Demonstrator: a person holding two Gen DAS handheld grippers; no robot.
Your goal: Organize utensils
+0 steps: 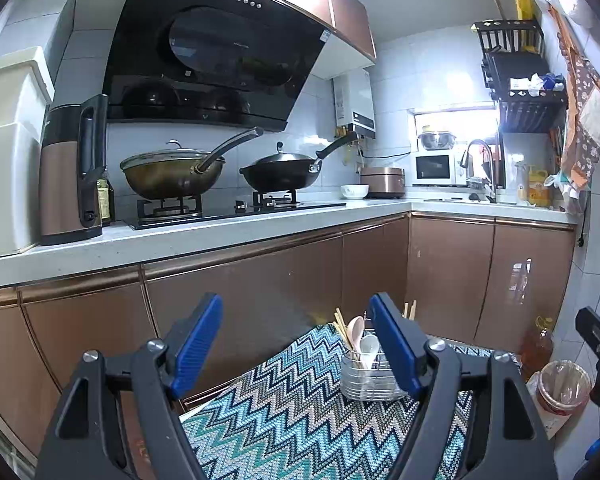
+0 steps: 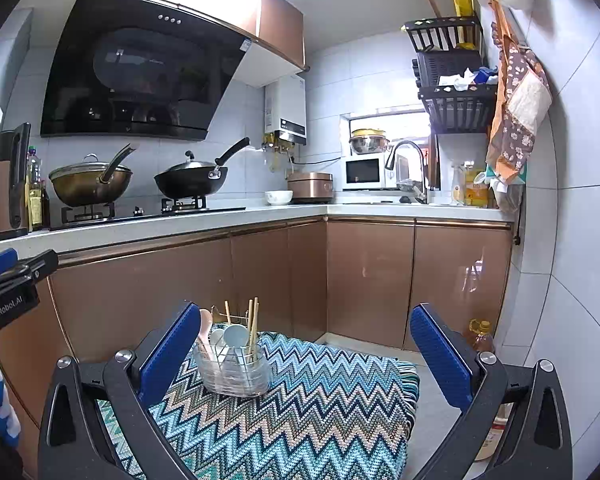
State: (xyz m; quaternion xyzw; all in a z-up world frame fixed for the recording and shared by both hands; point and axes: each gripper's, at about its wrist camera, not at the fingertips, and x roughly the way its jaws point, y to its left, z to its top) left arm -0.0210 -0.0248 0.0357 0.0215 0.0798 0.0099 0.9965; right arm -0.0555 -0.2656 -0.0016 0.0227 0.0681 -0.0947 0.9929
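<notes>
Two claws agape; one utensil holder (image 2: 233, 368): three spoons (image 2: 233, 337), chopsticks (image 2: 253, 326).

The left hand-held gripper (image 1: 296, 340) is held level, its blue-padded fingers (image 1: 196, 344) spread wide apart, gripping nothing. The right hand-held gripper (image 2: 304, 352) sits alongside, likewise wide open and empty.

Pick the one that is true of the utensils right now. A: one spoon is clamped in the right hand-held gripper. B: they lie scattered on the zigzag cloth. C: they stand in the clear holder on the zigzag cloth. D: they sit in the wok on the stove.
C: the spoons and chopsticks stand upright in the clear holder on the zigzag cloth, and both the left hand-held gripper and the right hand-held gripper are open and empty.
</notes>
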